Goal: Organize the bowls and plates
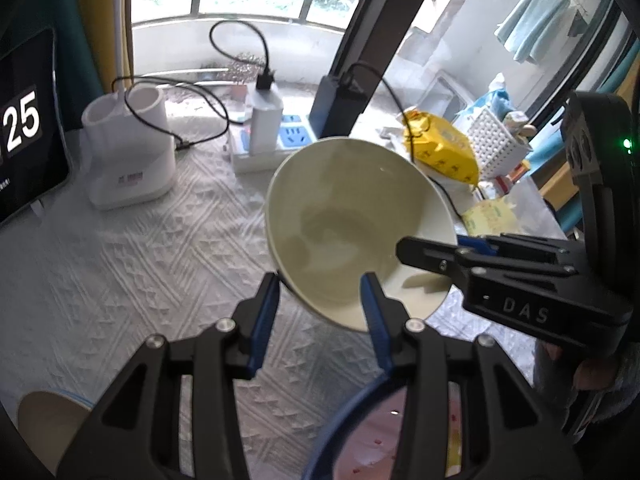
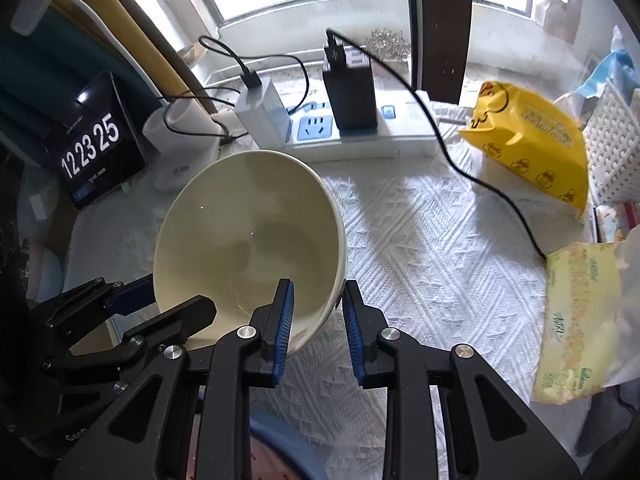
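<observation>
My left camera rides just behind my left fingers (image 1: 320,304), looking forward and down over the worktop (image 1: 120,280) toward the far window. My right camera sits the same way behind my right fingers (image 2: 316,312), also facing the window. Both are close above the cream bowl (image 1: 352,220) (image 2: 248,240). Each sees the other gripper: the right one enters the left view from the right, the left one enters the right view from the left. Both share the power strip (image 1: 292,136) (image 2: 316,128), clock screen (image 1: 24,128) (image 2: 92,144) and yellow bag (image 1: 444,148) (image 2: 532,144).
</observation>
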`<state>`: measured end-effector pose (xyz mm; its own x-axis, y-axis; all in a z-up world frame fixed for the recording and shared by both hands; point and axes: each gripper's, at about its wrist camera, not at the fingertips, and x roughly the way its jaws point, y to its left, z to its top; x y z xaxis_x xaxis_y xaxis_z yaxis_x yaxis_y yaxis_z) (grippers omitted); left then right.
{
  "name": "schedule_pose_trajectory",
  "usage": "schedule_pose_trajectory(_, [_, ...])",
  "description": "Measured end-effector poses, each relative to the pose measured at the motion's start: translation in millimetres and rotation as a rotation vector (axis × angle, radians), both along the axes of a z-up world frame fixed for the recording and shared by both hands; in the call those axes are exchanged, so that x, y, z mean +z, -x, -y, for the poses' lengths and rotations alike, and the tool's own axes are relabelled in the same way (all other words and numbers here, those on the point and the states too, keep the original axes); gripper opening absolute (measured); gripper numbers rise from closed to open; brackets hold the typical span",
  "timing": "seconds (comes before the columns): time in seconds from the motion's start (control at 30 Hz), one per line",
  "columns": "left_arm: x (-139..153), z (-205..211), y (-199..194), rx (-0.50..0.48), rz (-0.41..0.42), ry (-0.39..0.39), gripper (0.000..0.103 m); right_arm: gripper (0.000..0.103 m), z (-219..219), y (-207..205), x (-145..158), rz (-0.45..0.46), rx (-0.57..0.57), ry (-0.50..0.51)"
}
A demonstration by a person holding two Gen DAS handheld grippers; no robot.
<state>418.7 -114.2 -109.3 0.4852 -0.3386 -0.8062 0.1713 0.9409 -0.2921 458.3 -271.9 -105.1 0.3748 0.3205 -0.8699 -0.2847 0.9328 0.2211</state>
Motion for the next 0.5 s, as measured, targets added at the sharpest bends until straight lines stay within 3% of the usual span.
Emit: schedule_pose_trajectory(0.5, [42.5, 2.6, 33.2, -0.019, 0.101, 0.004, 0.043, 0.027, 4.5, 40.1, 46.3, 0.083, -0.006, 0.023])
